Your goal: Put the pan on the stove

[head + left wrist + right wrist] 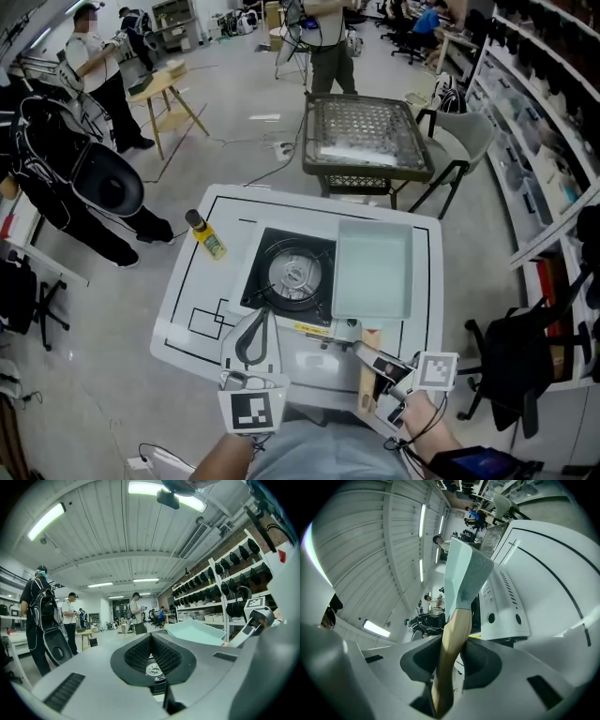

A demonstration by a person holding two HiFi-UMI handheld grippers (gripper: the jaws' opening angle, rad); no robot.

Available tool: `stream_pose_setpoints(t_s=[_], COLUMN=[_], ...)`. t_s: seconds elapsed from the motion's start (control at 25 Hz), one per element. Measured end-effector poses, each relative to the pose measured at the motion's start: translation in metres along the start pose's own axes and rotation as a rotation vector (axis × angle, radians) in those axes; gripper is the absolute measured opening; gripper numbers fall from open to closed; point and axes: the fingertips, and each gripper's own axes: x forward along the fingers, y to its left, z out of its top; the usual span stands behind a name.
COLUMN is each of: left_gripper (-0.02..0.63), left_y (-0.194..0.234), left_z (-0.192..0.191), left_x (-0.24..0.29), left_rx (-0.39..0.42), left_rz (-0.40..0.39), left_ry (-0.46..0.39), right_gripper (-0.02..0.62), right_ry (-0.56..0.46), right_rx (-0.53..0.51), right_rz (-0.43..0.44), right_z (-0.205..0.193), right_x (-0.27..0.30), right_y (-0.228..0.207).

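A pale green rectangular pan lies at the right side of the black gas stove, beside the round burner and not over it. Its wooden handle points toward me. My right gripper is shut on that handle; in the right gripper view the handle runs between the pads up to the pan. My left gripper hovers at the table's front, just before the stove. Its jaws are shut with nothing between them. The pan shows to its right.
A yellow oil bottle stands on the white table left of the stove. Beyond the table are a wire-topped cart and a chair. People stand at the far left, and shelves line the right.
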Motion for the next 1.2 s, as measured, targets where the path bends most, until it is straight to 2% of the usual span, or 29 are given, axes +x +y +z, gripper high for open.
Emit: stream_pose_setpoints(t_s=[0.36, 0.56, 0.92, 1.2], left_gripper=[0.017, 0.017, 0.017, 0.017], left_y=[0.062, 0.097, 0.146, 0.166], left_z=[-0.005, -0.009, -0.015, -0.020], left_x=[0.016, 0.027, 0.035, 0.043], left_rx=[-0.014, -0.021, -0.011, -0.005], left_rz=[-0.038, -0.039, -0.047, -0.076], left_ry=[0.006, 0.004, 0.005, 0.016], right_gripper=[0.135, 0.135, 0.137, 0.137], right_ry=[-0.013, -0.005, -0.007, -0.026], right_rx=[0.020, 0.017, 0.039, 0.071], right_rz=[-0.027, -0.011, 0.001, -0.013], right_z=[-0.013, -0.015, -0.024, -0.031], right_x=[0.069, 0.110, 0.164, 0.189], right_y=[0.009, 0.013, 0.015, 0.009])
